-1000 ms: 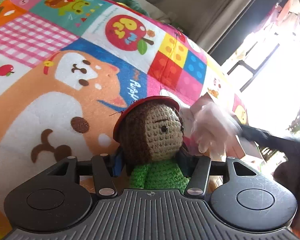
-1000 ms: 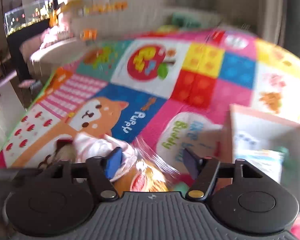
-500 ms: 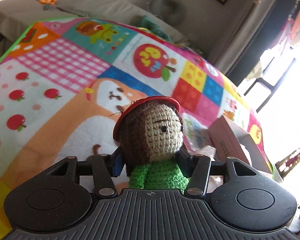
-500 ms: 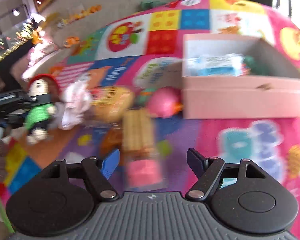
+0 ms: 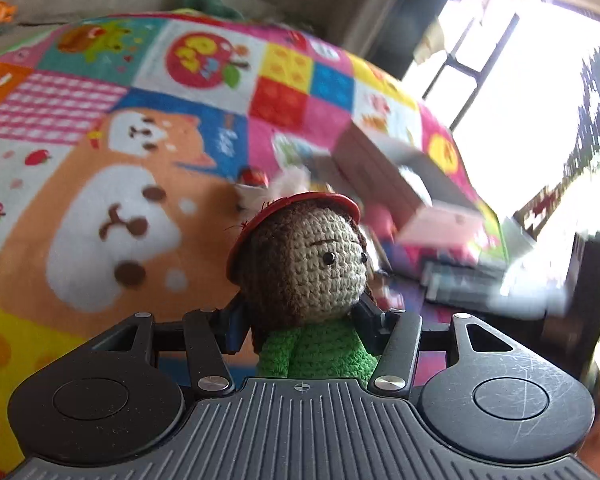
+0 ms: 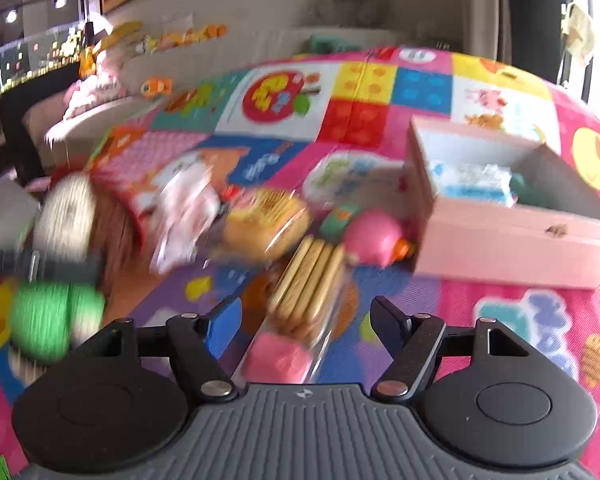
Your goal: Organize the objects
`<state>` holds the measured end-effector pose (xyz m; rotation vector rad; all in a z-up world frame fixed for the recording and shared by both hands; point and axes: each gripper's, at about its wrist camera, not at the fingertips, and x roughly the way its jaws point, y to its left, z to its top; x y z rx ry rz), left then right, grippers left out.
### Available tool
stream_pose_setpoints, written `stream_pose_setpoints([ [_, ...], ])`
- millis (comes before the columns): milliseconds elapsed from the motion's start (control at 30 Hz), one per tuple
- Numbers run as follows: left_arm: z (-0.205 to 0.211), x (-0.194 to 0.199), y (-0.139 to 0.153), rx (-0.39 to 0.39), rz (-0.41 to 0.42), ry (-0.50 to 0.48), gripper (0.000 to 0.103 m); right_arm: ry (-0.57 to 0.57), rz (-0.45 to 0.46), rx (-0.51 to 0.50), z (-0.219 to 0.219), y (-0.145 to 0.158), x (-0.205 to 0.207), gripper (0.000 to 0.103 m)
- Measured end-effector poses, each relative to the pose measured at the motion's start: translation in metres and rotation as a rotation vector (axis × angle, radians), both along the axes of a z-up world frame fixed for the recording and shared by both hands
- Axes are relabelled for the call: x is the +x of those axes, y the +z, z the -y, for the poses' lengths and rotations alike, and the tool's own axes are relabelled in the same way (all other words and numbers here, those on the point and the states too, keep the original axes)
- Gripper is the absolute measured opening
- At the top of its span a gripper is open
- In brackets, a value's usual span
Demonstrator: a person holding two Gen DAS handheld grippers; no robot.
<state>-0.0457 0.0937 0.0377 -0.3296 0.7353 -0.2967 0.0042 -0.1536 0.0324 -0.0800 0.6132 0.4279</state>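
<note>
The left gripper (image 5: 300, 316) is clamped on a crocheted doll (image 5: 308, 276) with brown hair, red cap and green top, held above the play mat (image 5: 100, 120). The right gripper (image 6: 304, 316) is closing, its jaws apart around a clear pack of biscuits (image 6: 308, 280) lying on the mat near the pink box (image 6: 500, 240).

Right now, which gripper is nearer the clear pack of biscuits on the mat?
Right. The right gripper straddles the biscuit pack, jaws closing but not yet touching. The left gripper is off to the side, clamping the crocheted doll.
</note>
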Motion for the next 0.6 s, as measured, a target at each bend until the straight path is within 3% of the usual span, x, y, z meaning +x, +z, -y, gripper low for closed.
stream_pose_setpoints([
  [167, 0.014, -0.012, -0.012, 0.01, -0.023, -0.04, 0.058, -0.257, 0.11, 0.013, 0.069, 0.025, 0.039, 0.072],
  [300, 0.029, -0.01, -0.02, -0.019, -0.019, -0.103, 0.058, -0.507, 0.112, 0.054, 0.146, 0.025, 0.082, 0.072],
  [467, 0.049, -0.001, -0.026, 0.012, -0.035, -0.167, 0.058, -0.526, -0.051, 0.192, 0.185, 0.005, 0.119, 0.072],
  [533, 0.048, 0.002, -0.027, 0.015, -0.039, -0.151, 0.058, -0.5, -0.073, 0.226, 0.178, 0.002, 0.12, 0.072],
  [600, 0.043, 0.003, -0.028, 0.009, -0.042, -0.13, 0.058, -0.484, -0.062, 0.222, 0.161, 0.005, 0.123, 0.081],
])
